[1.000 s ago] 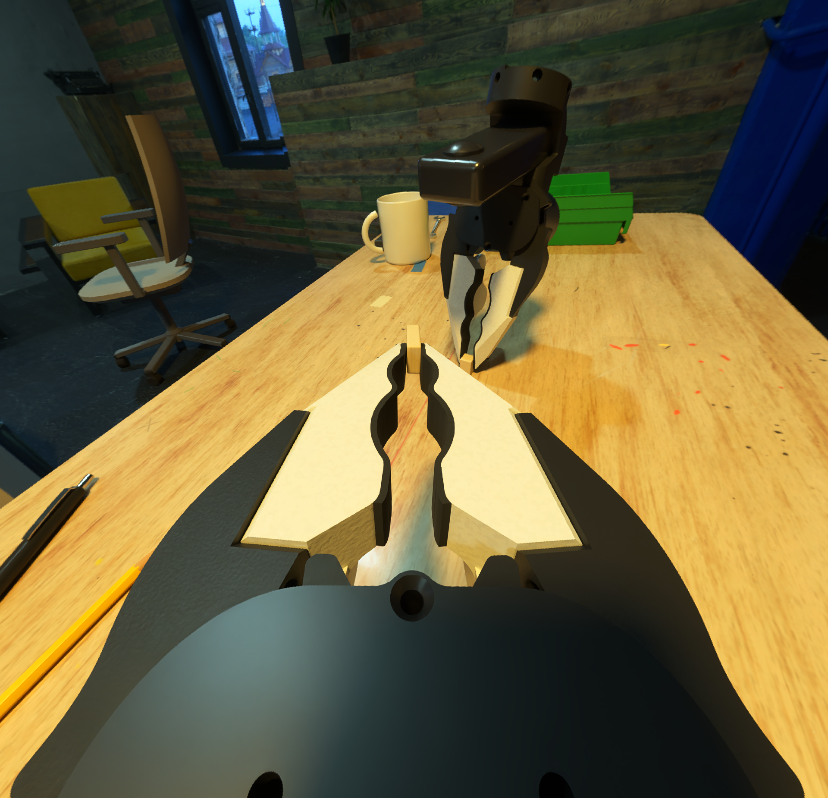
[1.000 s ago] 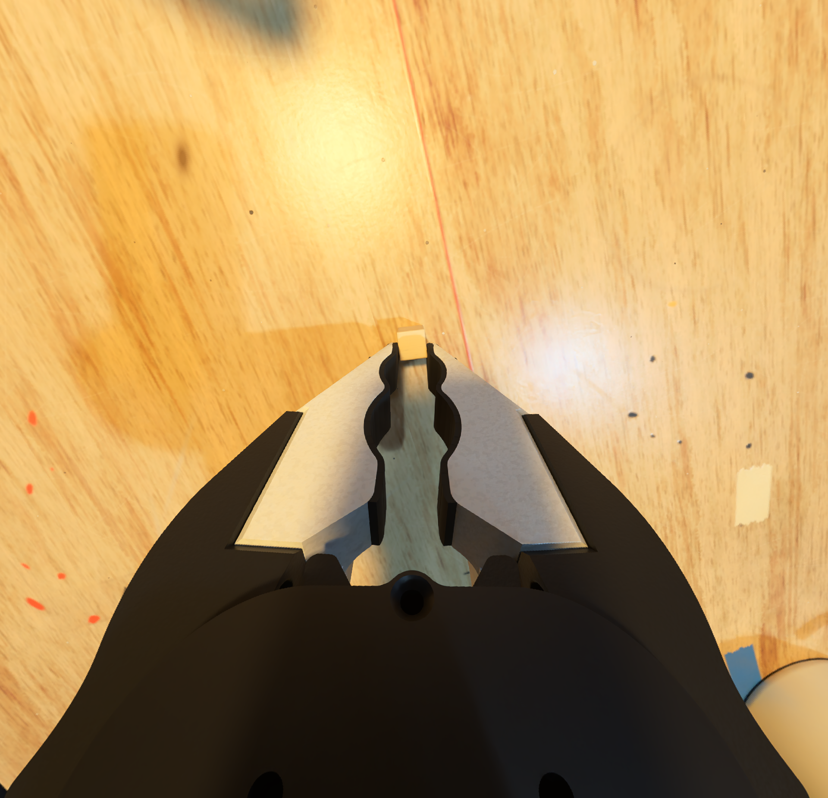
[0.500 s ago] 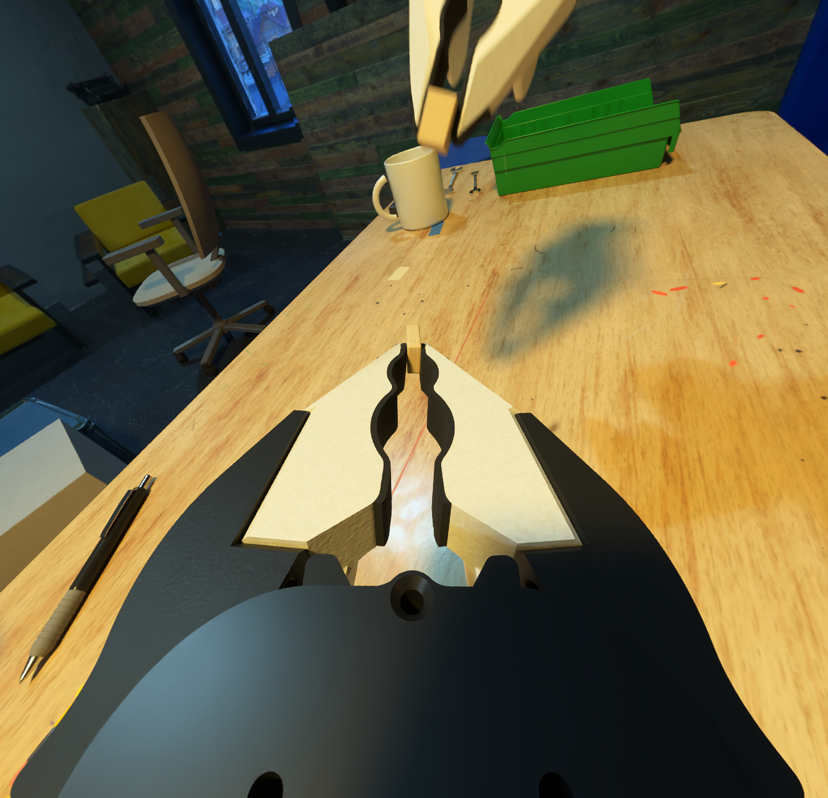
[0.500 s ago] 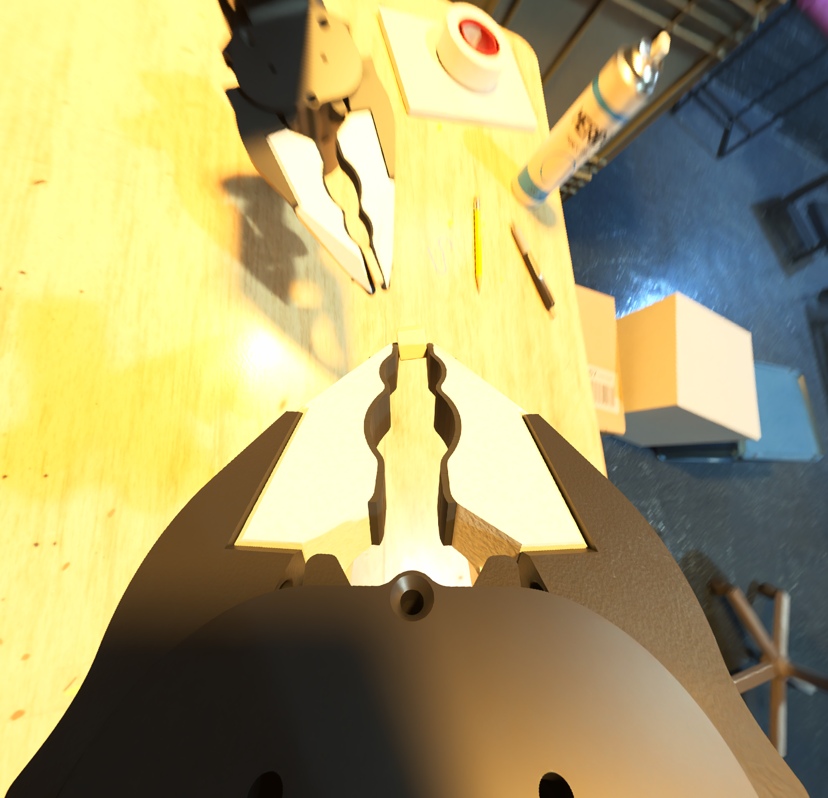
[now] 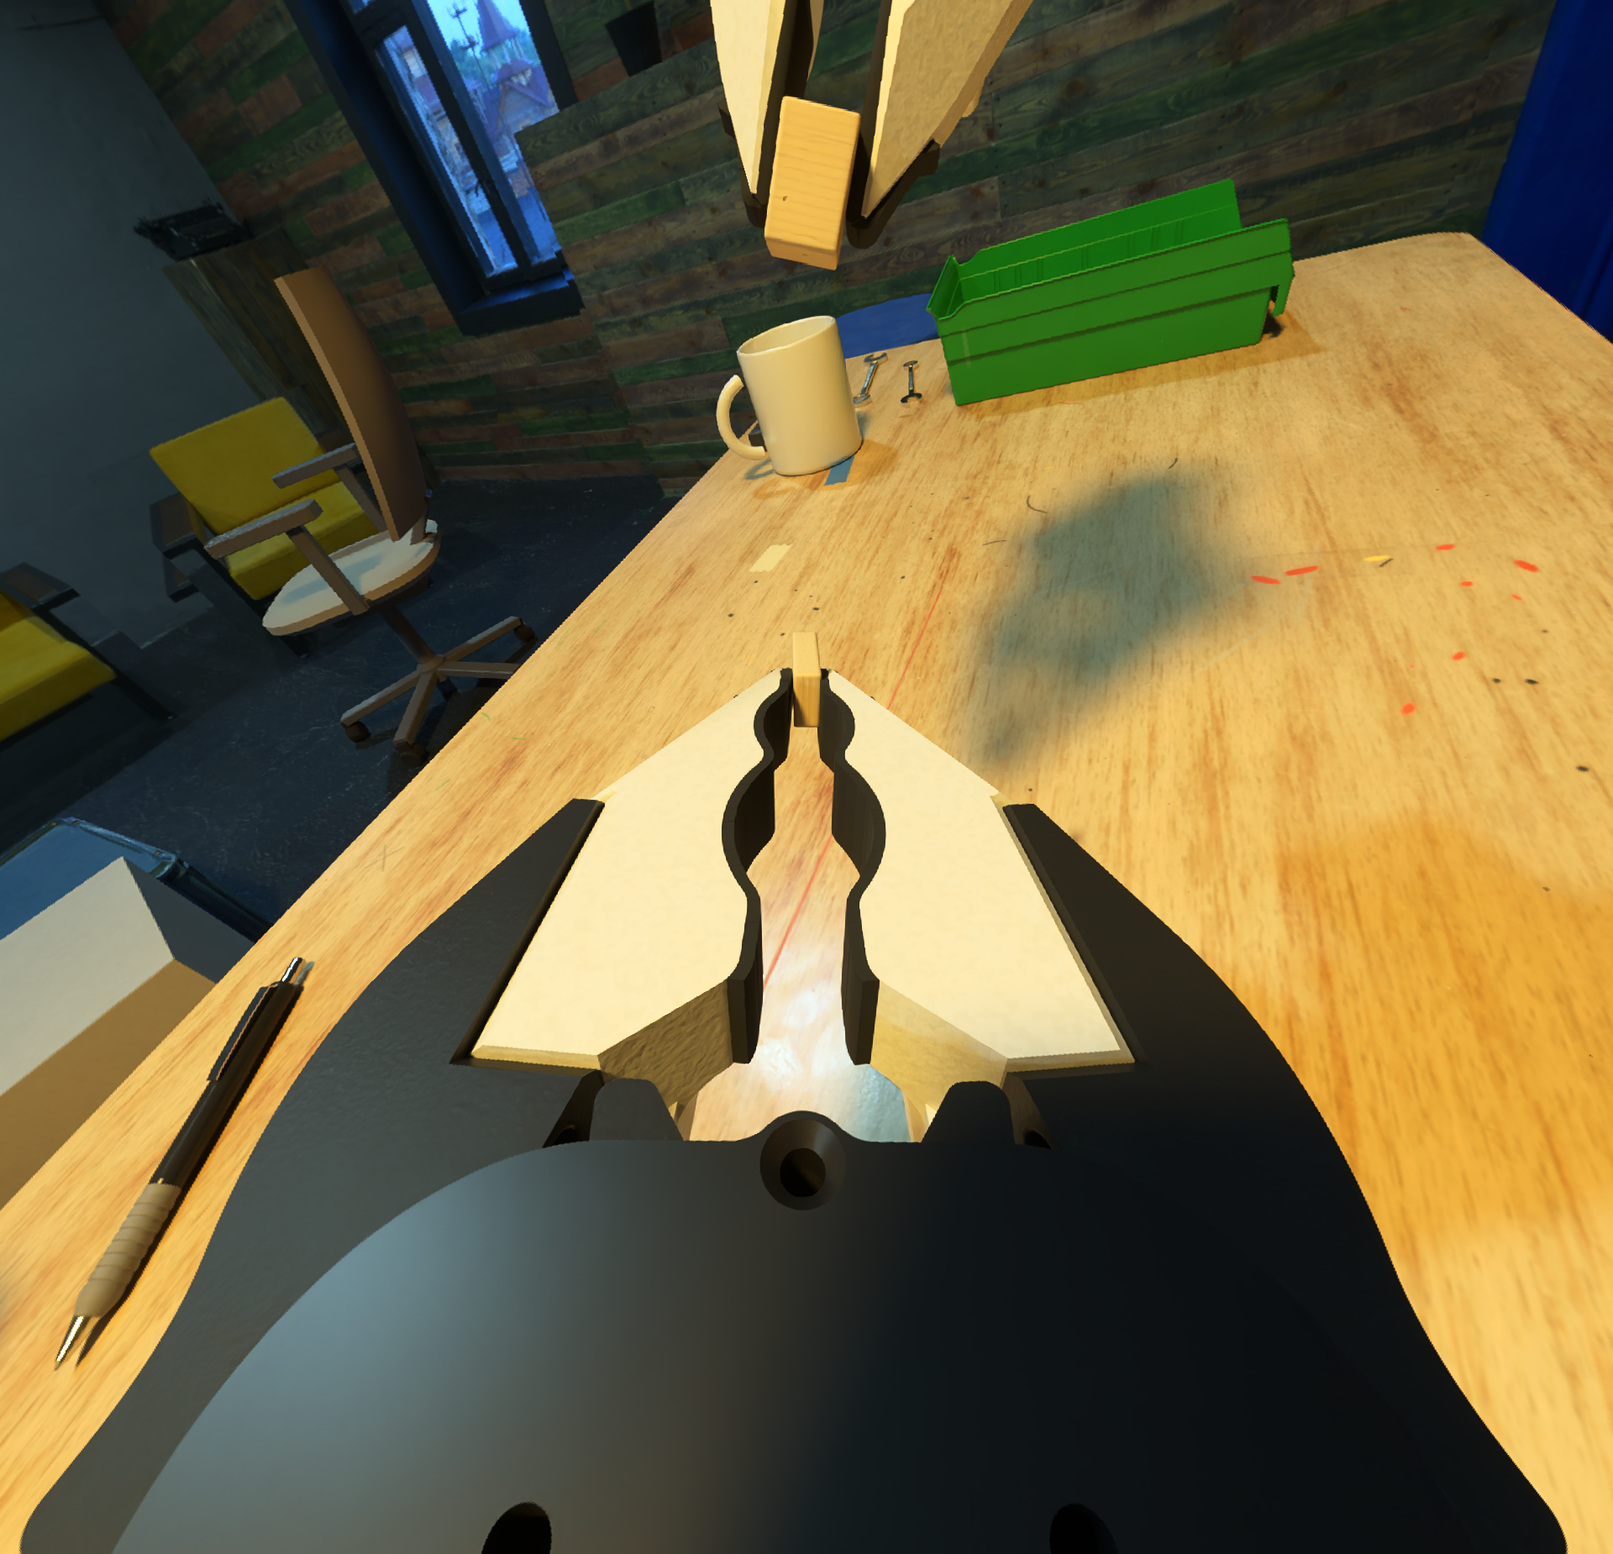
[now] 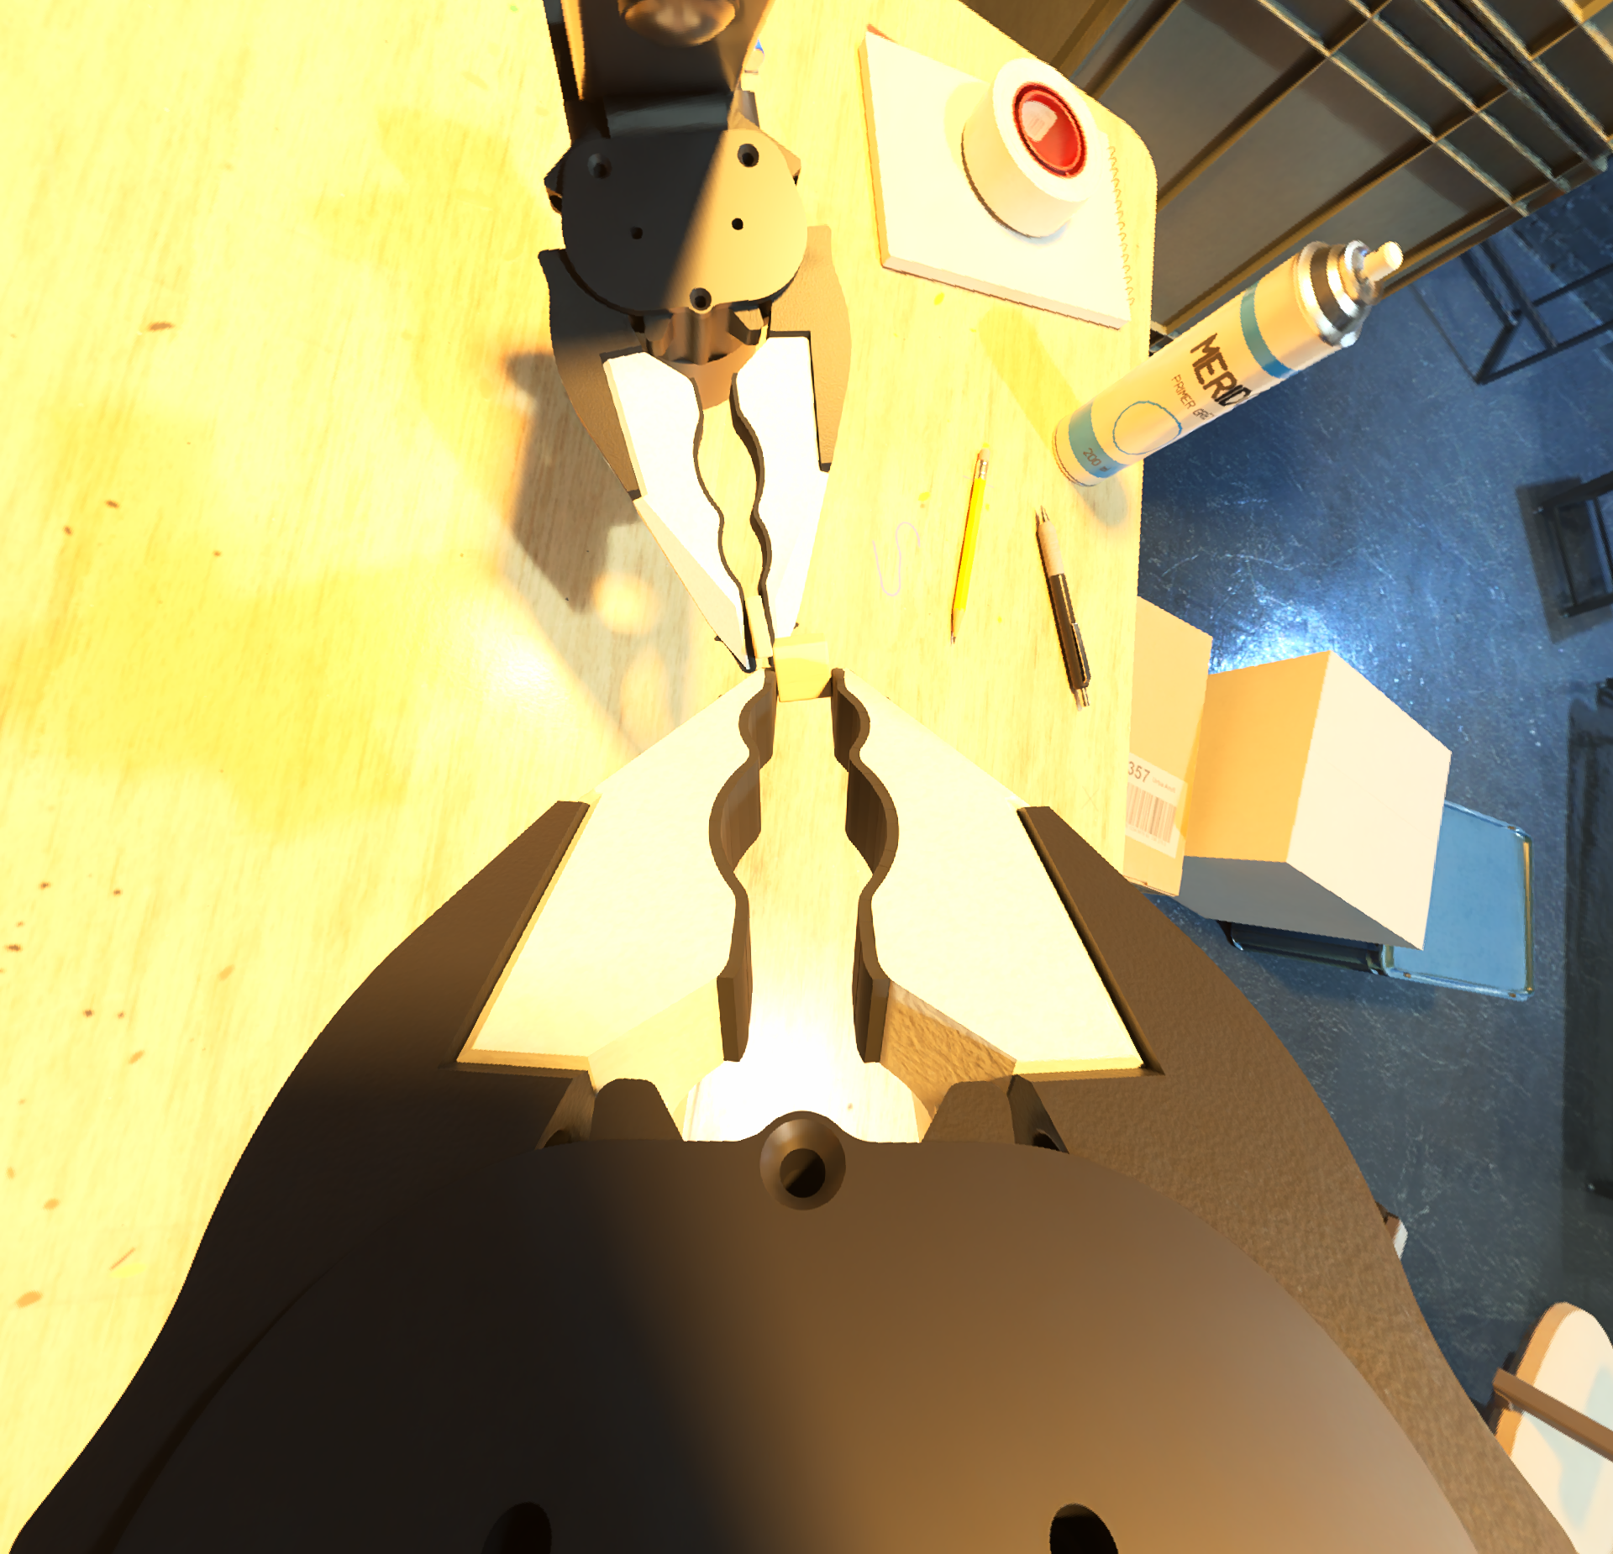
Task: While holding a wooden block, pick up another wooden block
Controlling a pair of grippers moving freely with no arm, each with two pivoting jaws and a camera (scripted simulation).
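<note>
My left gripper (image 5: pixel 805 683) is shut on a small pale wooden block (image 5: pixel 805 679) held at its fingertips above the wooden table (image 5: pixel 1222 814). My right gripper (image 6: pixel 803 683) is shut on a second wooden block (image 6: pixel 801 670) at its fingertips. In the left wrist view the right gripper (image 5: pixel 820 203) hangs high above the table with its block (image 5: pixel 807 181) clamped between cream fingers (image 5: pixel 934 72). In the right wrist view the left gripper (image 6: pixel 759 648) lies just beyond my block, fingers closed; its block is hardly visible there.
A cream mug (image 5: pixel 799 395), a green bin (image 5: pixel 1108 299) and two small metal tools (image 5: pixel 890 378) stand at the table's far end. A pen (image 5: pixel 183 1163) lies by the left edge. A notepad with a tape roll (image 6: pixel 1030 146), a spray can (image 6: pixel 1222 369), a pencil (image 6: pixel 967 543) and cardboard boxes (image 6: pixel 1292 805) show in the right wrist view.
My right gripper lifted its block off the table and rose high, tilting to look along the table. My left gripper rose a little, still shut on its block.
</note>
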